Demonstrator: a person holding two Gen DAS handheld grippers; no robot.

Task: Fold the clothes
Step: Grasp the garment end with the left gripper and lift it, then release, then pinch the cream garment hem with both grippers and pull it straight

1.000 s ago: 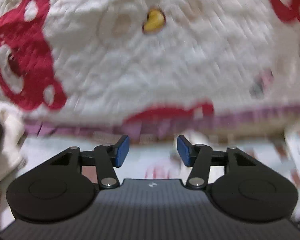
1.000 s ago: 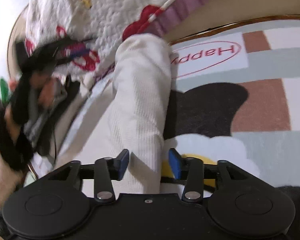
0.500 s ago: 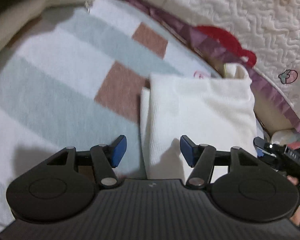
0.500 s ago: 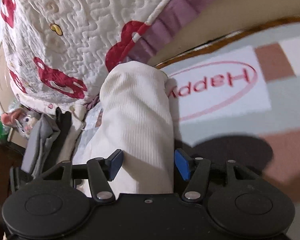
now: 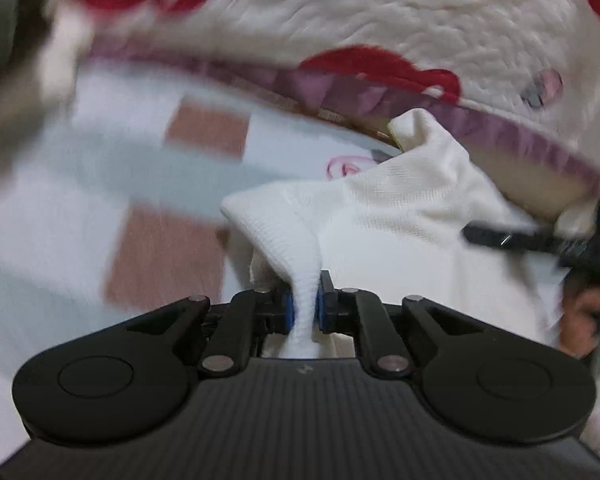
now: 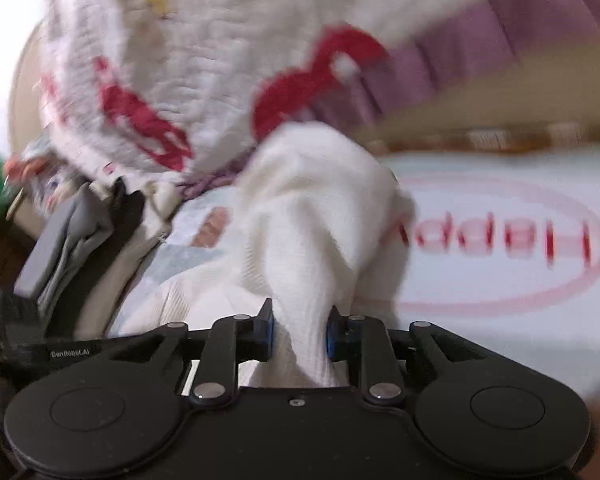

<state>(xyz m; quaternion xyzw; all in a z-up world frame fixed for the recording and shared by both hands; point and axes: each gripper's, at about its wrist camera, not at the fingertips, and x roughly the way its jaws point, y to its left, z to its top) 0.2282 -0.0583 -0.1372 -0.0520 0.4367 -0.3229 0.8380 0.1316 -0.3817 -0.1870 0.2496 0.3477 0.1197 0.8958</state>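
the step in hand looks like the pick-up of a part-folded white garment (image 5: 412,216), which lies bunched on the patterned mat (image 5: 112,184) just in front of the quilt (image 5: 380,12), the landmark here. taking the left wrist view first: the left gripper (image 5: 305,307) has just been closing and is now clamped on a thin pinch of the garment's near edge, the ribbed cloth squeezed between its blue pads and rising in a peak toward the quilt. off to the right of the garment in that view the other tool shows as a dark bar, with a bit of the person's hand (image 5: 584,316) under it. in the right wrist view the right gripper (image 6: 300,330) has likewise just been closing and now grips a thicker fold of the same garment (image 6: 312,208), the cloth filling the gap between its pads; left of the garment, below the quilt's edge (image 6: 172,52), sits a stack of grey and dark clothes (image 6: 72,236). the red "happy" oval (image 6: 500,240) lies on the mat right of the garment. my guess is the next move needs both grips to lift together and carry the cloth evenly, so the folds do not fall open. counted: one white garment, two grippers, one quilt, one mat, one stack whose pieces i cannot count.
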